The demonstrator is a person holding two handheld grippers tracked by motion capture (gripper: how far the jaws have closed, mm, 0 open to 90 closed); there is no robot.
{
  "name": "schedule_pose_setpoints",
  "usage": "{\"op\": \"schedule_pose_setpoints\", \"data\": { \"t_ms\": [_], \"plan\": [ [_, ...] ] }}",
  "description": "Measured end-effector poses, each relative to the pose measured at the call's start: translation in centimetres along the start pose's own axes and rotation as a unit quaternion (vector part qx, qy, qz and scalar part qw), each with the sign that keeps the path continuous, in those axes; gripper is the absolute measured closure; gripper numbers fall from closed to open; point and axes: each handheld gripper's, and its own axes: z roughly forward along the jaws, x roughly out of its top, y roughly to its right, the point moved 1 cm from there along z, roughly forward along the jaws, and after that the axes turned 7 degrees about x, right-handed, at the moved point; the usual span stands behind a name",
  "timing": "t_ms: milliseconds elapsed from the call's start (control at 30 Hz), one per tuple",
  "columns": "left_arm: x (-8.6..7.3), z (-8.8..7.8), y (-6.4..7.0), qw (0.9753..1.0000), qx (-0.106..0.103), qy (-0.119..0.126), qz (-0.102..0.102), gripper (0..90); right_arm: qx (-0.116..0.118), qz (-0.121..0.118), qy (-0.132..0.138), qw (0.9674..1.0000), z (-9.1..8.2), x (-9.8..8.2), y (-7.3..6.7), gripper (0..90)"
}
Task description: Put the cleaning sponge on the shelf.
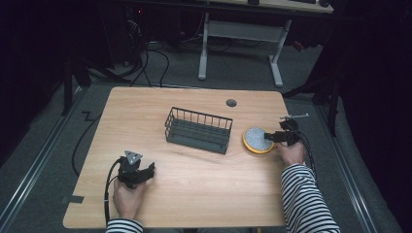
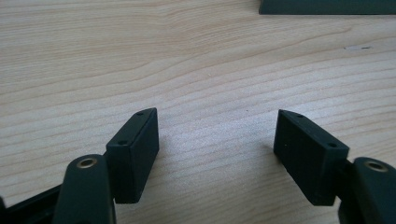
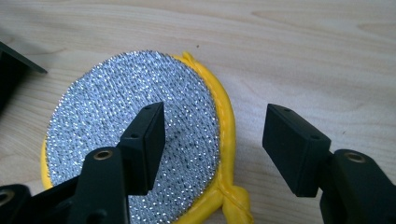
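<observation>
So the right gripper (image 3: 215, 140) sits wide open straddling the yellow edge of the round scrubber (image 3: 135, 140), just right of the wire basket (image 1: 198, 130). Left gripper (image 2: 217, 149) gapes over bare table (image 2: 187, 60).

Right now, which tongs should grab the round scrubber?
Right. The right tongs stand open, straddling the scrubber's yellow edge; the left tongs sit open over bare table, far off.

From my high view the wooden table (image 1: 194, 194) is evenly lit from overhead, while the room falls to near black at nine and three o'clock. My gripper views are bright and soft-shadowed; the silver scouring pad (image 3: 135, 135) glitters, and grain blurs toward twelve o'clock.
</observation>
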Motion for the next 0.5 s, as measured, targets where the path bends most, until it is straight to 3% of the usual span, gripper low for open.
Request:
{"op": "schedule_pose_setpoints", "data": {
  "t_ms": [67, 200, 233, 367, 400, 500],
  "plan": [
    [0.0, 0.0, 0.0, 1.0, 0.0, 0.0, 0.0, 31.5, 0.005, 0.003, -0.002, 1.0, 0.02, -0.03, 0.06, 39.7],
    [0.0, 0.01, -0.01, 1.0, -0.001, 0.0, -0.001, 31.5, 0.009, -0.003, -0.015, 0.9998, 0.28, 0.0, -0.06, 49.1],
    [0.0, 0.01, 0.0, 1.0, 0.0, 0.0, 0.0, 31.5, 0.019, -0.007, -0.021, 0.9996, 0.4, -0.01, -0.11, 54.2],
    [0.0, 0.01, -0.01, 1.0, -0.001, 0.0, 0.0, 31.5, 0.033, -0.001, -0.031, 0.999, 0.54, -0.08, 0.05, 57.9],
    [0.0, 0.01, 0.0, 1.0, -0.001, 0.0, 0.0, 31.5, 0.048, 0.01, -0.034, 0.9982, 0.6, -0.19, 0.2, 62.2],
    [0.0, 0.0, -0.01, 1.0, -0.001, 0.0, 0.0, 31.4, 0.051, 0.002, -0.04, 0.9979, 0.6, -0.22, -0.05, 70.0]
  ]
}}
